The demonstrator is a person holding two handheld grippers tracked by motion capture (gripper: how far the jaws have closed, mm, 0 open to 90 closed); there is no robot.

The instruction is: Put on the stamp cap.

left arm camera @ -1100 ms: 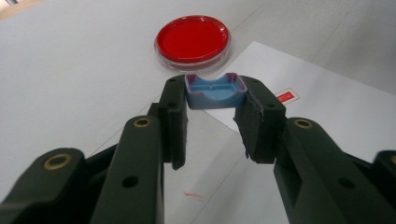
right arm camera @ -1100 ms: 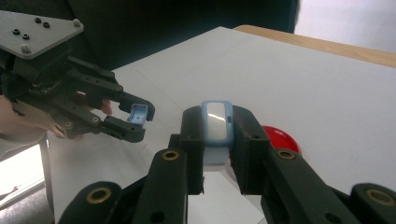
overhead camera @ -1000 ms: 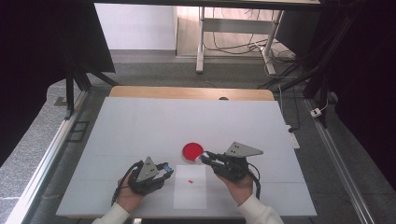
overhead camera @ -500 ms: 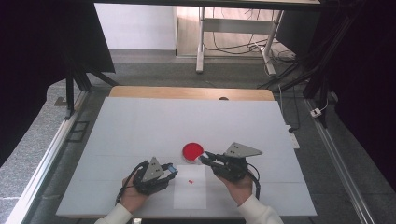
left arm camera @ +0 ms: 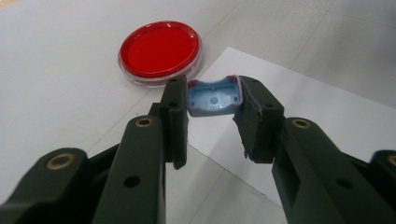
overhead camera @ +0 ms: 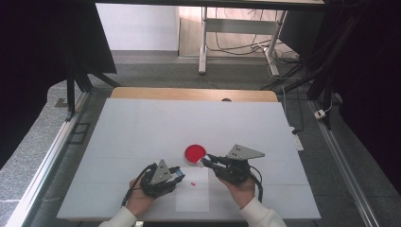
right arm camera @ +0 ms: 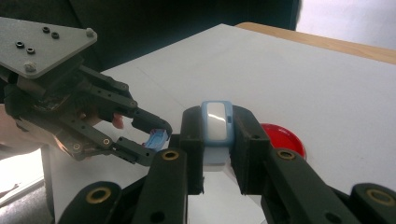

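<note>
Blue cap [left arm camera: 214, 96] pinched between left jaws, white piece [right arm camera: 216, 122] between right jaws

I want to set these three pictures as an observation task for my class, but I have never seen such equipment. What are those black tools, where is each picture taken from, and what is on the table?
A person sits at a white table holding a hand-operated two-jaw clamp in each hand. The high view looks down from above; each other picture comes from a camera riding on one clamp. The left gripper is shut on a small blue cap, its hollow side facing the camera. The right gripper is shut on a pale blue body with a white window. On the table lie a red round dish and a sheet of white paper bearing a small red mark.
</note>
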